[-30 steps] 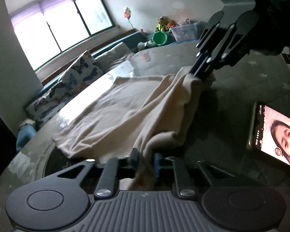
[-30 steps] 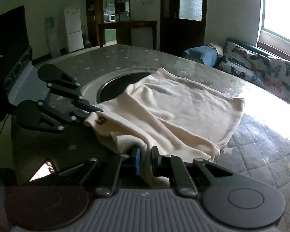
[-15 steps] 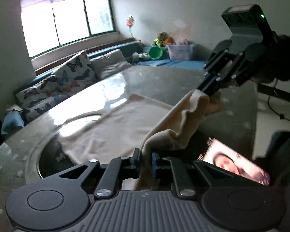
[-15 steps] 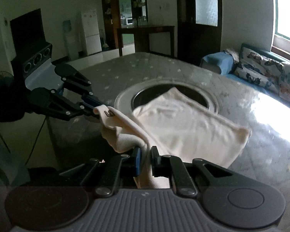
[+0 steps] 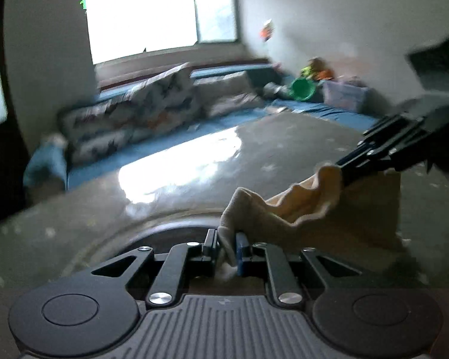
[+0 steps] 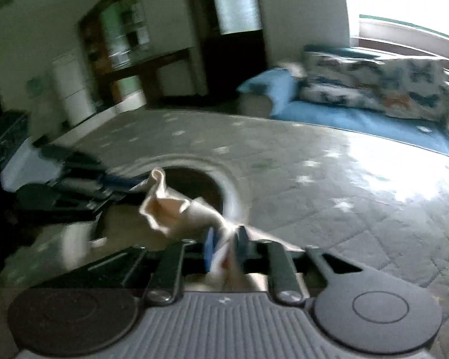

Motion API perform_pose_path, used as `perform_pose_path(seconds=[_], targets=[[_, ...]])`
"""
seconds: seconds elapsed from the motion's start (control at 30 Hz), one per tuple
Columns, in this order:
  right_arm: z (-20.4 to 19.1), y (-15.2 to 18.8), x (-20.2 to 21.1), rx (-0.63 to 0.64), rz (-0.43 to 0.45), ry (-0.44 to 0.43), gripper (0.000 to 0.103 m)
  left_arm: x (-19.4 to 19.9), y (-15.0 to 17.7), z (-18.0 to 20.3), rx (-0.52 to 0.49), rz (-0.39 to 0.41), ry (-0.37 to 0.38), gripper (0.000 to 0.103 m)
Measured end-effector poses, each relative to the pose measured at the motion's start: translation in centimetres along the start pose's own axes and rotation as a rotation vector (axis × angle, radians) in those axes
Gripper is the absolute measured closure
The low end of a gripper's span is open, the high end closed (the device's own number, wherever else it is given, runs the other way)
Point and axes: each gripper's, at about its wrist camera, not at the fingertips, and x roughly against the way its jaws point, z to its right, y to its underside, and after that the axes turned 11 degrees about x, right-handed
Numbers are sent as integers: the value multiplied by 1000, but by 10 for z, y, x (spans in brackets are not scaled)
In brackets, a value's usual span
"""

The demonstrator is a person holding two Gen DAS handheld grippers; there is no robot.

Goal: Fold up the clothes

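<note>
A cream garment [image 5: 284, 209] hangs bunched in a short band between my two grippers, above the grey star-patterned table [image 5: 194, 164]. My left gripper [image 5: 226, 239] has a corner of it between its pads, and its jaws are opening. In the same view my right gripper [image 5: 339, 169] grips the other end at the right. From the right wrist, the garment [image 6: 170, 209] runs from my right gripper [image 6: 224, 239], whose jaws are also opening around the fabric, to my left gripper [image 6: 134, 184]. Both views are motion-blurred.
A round dark recess [image 6: 194, 179] sits in the table [image 6: 314, 194] just beyond the garment. A blue sofa with butterfly cushions [image 6: 374, 89] lines the window side. A green bowl [image 5: 302, 88] and a plastic box [image 5: 344, 95] lie far back. A white fridge [image 6: 71, 89] stands by a doorway.
The garment, spread over the table a second ago, now hangs lifted and bunched between the grippers. Both hands swept sideways and rolled. The phone has left the view. Both jaws stand slightly wider.
</note>
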Motion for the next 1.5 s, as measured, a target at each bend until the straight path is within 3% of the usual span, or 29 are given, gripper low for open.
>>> perform_pose_path(seconds=[0.1, 0.23, 0.37, 0.4, 0.47, 0.63, 0.73, 0.77, 0.8, 0.83, 0.9, 0.97, 1.13, 1.2, 1.27, 1.33, 1.37, 1.4, 1.43, 1.5], targets=[[9, 9, -13, -34, -7, 61, 82, -23, 3, -11, 69, -37, -59, 81], [10, 16, -2, -38, 25, 123, 81, -14, 7, -24, 111, -22, -111, 74], [3, 27, 14, -37, 23, 117, 70, 6, 11, -32, 199, -33, -78, 70], [3, 30, 15, -45, 17, 119, 70, 12, 13, -33, 215, -40, -65, 59], [7, 36, 12, -93, -8, 104, 64, 18, 19, -33, 235, -56, -37, 52], [19, 49, 1, -225, -34, 67, 63, 6, 19, -27, 252, -81, -55, 52], [19, 48, 0, -216, -33, 67, 64, -2, 13, -32, 292, -80, -63, 52], [19, 48, -1, -211, -33, 77, 70, -4, 12, -33, 299, -79, -67, 52], [19, 48, -3, -217, -38, 82, 74, -7, 10, -33, 302, -81, -68, 53], [21, 47, -6, -228, -49, 86, 84, -11, 10, -33, 303, -83, -72, 54], [18, 44, -9, -198, -63, 122, 92, -18, 10, -35, 312, -94, -90, 90], [8, 39, -4, -121, -34, 154, 93, -20, 10, -36, 332, -86, -112, 102], [-10, 23, 14, 3, 112, 183, 93, -1, 9, -38, 309, 23, -197, 103], [-5, 27, 0, 3, 49, 225, 90, -1, 8, -42, 318, 24, -222, 103], [1, 31, -14, 0, -12, 266, 86, -2, 9, -47, 350, -9, -199, 103], [8, 34, -11, -53, -8, 262, 83, 2, 13, -49, 366, -32, -159, 100], [9, 35, -8, -72, 8, 257, 81, 4, 14, -47, 358, -42, -149, 95], [9, 35, -4, -86, 25, 255, 81, 4, 15, -45, 348, -49, -145, 79], [4, 32, 4, -57, 53, 280, 80, 4, 15, -41, 335, -54, -150, 72], [-5, 26, 9, -13, 90, 269, 80, -2, 14, -36, 320, -66, -154, 66]])
